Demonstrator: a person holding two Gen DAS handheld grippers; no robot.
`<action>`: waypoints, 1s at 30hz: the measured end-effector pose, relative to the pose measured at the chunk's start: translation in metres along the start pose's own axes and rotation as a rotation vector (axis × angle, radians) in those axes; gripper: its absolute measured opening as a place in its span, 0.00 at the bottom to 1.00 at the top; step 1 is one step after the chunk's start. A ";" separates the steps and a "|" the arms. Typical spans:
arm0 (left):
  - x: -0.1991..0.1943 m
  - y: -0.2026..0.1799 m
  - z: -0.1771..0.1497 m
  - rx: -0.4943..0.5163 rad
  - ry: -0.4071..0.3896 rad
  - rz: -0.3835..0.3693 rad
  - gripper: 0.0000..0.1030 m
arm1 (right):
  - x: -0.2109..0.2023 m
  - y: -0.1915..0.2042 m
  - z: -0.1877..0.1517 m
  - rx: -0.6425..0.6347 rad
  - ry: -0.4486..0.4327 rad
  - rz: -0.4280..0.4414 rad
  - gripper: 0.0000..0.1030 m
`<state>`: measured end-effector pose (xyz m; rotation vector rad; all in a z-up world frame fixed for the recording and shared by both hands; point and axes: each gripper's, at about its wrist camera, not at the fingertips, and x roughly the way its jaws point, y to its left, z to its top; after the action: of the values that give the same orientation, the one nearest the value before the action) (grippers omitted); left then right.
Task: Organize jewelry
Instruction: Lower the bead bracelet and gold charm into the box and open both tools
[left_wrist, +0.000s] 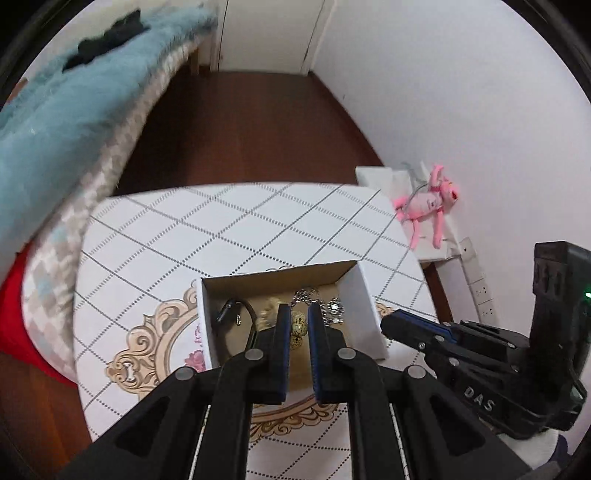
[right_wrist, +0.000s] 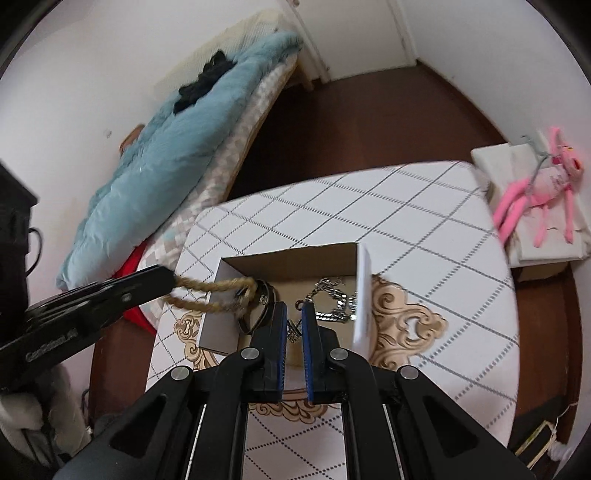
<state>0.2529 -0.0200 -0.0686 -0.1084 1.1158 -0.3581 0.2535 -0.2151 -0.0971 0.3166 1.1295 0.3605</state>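
An open white cardboard box stands on the tiled table and holds jewelry: a dark bangle, a silver chain, and speckled yellow beads. My left gripper is shut on the speckled beads of a braided tan cord necklace; in the right wrist view the cord runs from its tip over the box's left wall. My right gripper hovers over the box with its jaws a narrow gap apart around a small pendant; its grip is unclear.
The table has a grid pattern and a tan ornament. A bed with a blue blanket lies to the left. A pink plush toy rests on white boxes to the right, by the wall.
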 end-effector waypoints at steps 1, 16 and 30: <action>0.008 0.002 0.001 -0.003 0.025 -0.012 0.07 | 0.007 0.000 0.004 -0.003 0.027 0.002 0.08; 0.012 0.036 -0.008 -0.108 0.031 0.252 0.71 | 0.032 -0.001 0.016 -0.044 0.105 -0.163 0.50; 0.026 0.035 -0.061 -0.097 -0.028 0.407 1.00 | 0.033 -0.004 -0.018 -0.110 0.080 -0.441 1.00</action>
<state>0.2164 0.0102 -0.1268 0.0290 1.0980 0.0610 0.2500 -0.2027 -0.1329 -0.0479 1.2170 0.0439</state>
